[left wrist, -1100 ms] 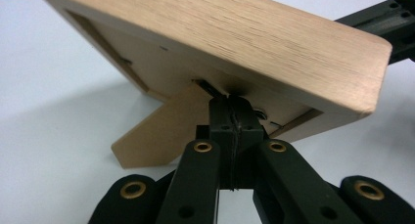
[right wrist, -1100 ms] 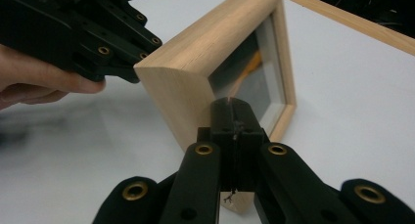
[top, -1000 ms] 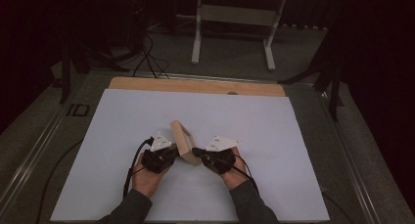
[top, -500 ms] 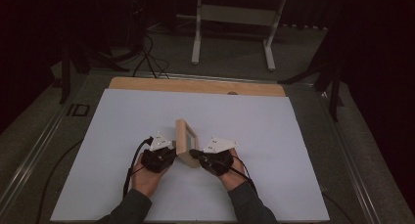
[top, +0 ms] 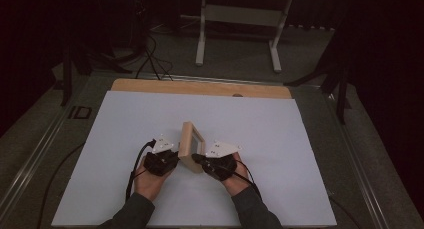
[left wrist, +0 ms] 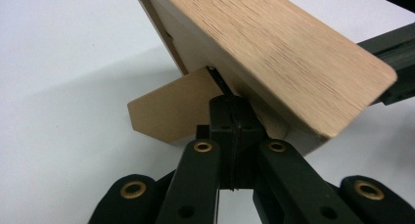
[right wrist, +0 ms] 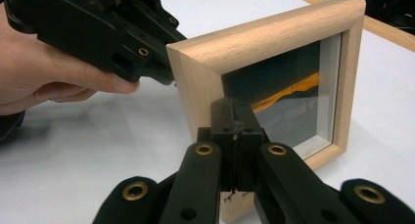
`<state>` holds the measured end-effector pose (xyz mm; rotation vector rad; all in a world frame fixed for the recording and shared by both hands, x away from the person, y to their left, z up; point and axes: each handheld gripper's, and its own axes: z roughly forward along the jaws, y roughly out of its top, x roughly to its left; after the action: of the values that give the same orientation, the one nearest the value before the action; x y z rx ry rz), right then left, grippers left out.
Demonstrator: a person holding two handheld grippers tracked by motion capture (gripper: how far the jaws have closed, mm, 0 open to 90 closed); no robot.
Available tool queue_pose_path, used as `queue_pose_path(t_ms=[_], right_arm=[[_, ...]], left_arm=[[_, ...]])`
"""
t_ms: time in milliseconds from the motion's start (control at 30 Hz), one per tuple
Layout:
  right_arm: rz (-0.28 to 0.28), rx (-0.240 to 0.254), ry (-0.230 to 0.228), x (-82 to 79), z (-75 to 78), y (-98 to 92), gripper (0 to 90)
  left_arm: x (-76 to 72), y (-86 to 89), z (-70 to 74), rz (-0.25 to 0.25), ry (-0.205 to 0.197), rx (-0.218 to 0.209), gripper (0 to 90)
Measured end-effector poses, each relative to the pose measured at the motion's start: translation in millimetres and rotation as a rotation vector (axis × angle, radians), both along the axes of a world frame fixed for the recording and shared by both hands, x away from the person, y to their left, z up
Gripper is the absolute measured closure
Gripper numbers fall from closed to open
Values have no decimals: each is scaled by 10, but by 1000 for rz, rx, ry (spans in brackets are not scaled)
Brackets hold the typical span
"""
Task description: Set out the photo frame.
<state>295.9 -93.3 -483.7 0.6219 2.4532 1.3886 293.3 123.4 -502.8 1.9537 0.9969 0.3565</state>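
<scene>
A small light-wood picture frame (top: 188, 143) stands on edge on the white table sheet (top: 280, 139), between my two grippers. My left gripper (top: 175, 159) is shut, its tips against the frame's wooden back (left wrist: 274, 53) just above the fold-out stand flap (left wrist: 166, 111). In its own view the left gripper (left wrist: 230, 104) has nothing between its jaws. My right gripper (top: 196, 160) is shut too, its tips at the front of the frame (right wrist: 274, 38) by the near lower corner of the glass (right wrist: 288, 101). The right gripper (right wrist: 234, 109) also grips nothing.
The white sheet covers most of the table, with a bare wooden strip (top: 200, 88) along the far edge. Beyond the table stand a white metal stand (top: 240, 19) and dark cables (top: 150, 54) on the floor. Metal rails (top: 45, 139) flank the table.
The frame, leaning toward the left gripper a second ago, now stands upright between the two grippers. Both hands have hardly moved.
</scene>
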Motion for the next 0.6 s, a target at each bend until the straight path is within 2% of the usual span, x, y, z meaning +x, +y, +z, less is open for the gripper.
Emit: queue_pose_path(t_ms=[433, 600], right_arm=[[3, 3, -1, -5, -2, 8, 895], [-9, -8, -12, 7, -4, -9, 887]], left_arm=[[6, 1, -5, 0, -9, 6, 893], [6, 30, 10, 20, -19, -3, 831]])
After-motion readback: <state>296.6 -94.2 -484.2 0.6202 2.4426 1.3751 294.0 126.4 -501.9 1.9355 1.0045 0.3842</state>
